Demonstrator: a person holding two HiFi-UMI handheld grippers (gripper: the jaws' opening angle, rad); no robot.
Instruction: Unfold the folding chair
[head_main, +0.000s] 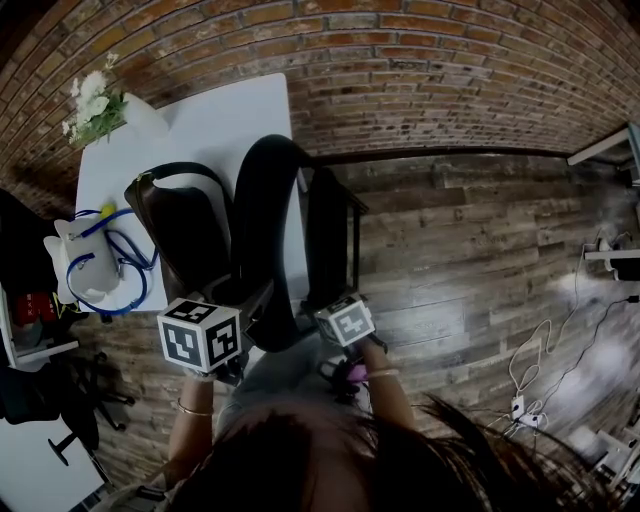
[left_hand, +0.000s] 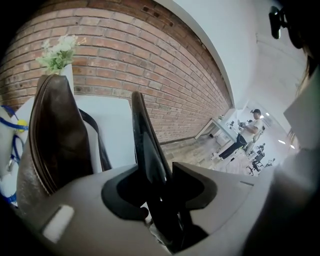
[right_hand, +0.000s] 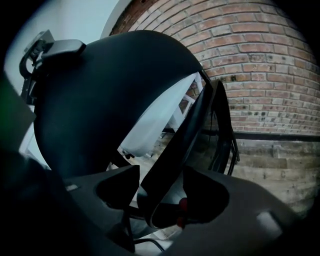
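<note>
Wood-plank floor fills the right half of the head view, with loose white cables trailing at its lower right. Nearest the camera, low in the frame, both marker cubes sit side by side at the foot of the folding chair. The left gripper pinches a thin black edge of the chair, which rises up the middle of its own view with both jaws against it. The right gripper has its jaws spread around another dark chair panel; the panel leans on the right-hand jaw, and a sliver of light shows by the other. The chair stands at the centre of the head view, black, its curved panels upright and close together, not laid flat. It stands just beside a white table. On the table, left of the chair, stand a brown bag, a coil of blue cable and, at the far corner, white flowers. A brick wall closes the top of the frame. A person stands among desks far off at mid-right in the left gripper view.
</note>
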